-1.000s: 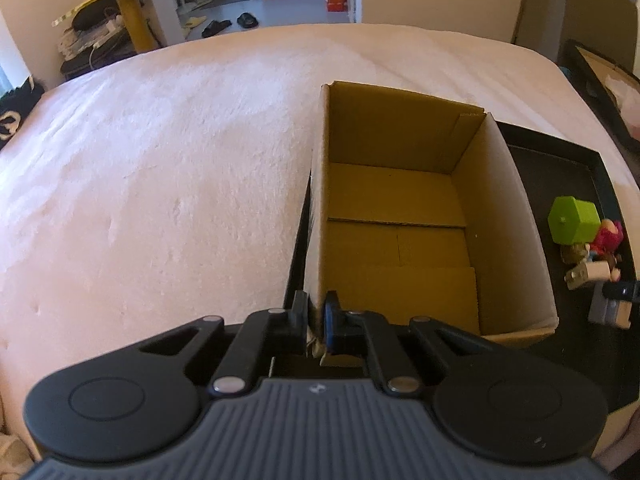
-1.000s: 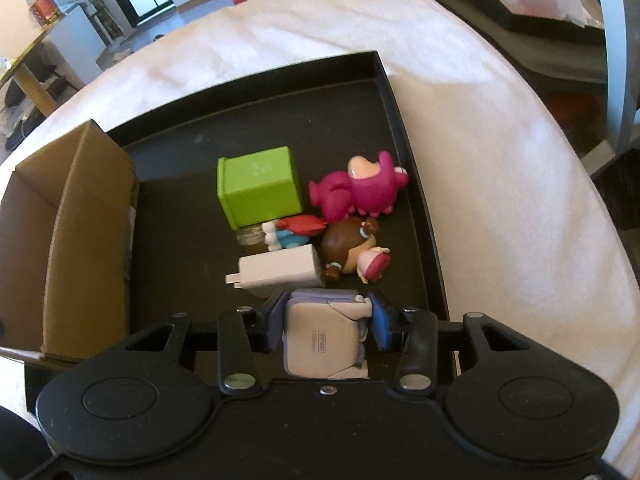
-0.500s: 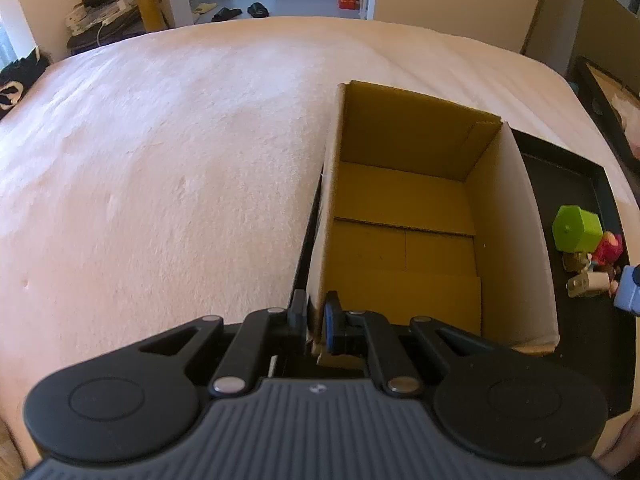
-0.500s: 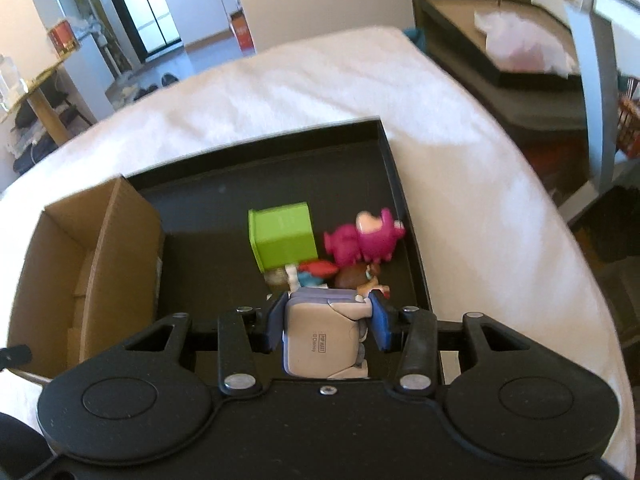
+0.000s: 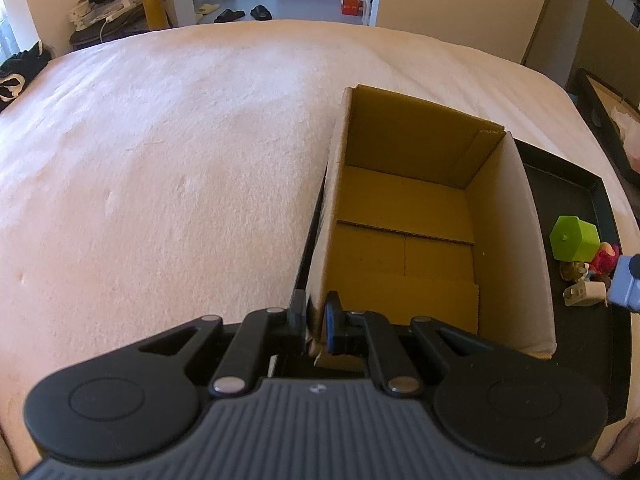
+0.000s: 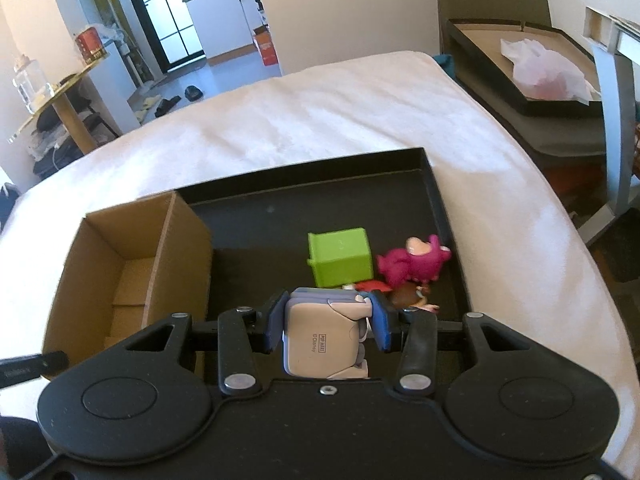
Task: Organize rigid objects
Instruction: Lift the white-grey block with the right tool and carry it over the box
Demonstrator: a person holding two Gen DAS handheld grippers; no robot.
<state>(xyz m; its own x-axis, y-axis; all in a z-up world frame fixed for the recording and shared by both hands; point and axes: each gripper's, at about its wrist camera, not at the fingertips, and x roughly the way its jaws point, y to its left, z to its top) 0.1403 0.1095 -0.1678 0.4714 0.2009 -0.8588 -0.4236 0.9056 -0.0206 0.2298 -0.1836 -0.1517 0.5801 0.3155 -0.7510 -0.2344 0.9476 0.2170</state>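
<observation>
One cardboard box point(image 6: 132, 264), one green cube point(image 6: 342, 258) — right hand-held gripper point(image 6: 326, 322) grips one figurine point(image 6: 320, 344).

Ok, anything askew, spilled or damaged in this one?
Nothing is damaged or spilled. The cardboard box stands upright and empty in the black tray, its near-left corner pinched by the left gripper. The right gripper holds a boxy figure. The remaining toys, including the green cube, lie jumbled beside the box.

One cardboard box point(image 5: 424, 220), one black tray point(image 6: 432, 184), one green cube point(image 6: 342, 256), three figurines point(image 6: 414, 264), one charger point(image 5: 586, 293)
</observation>
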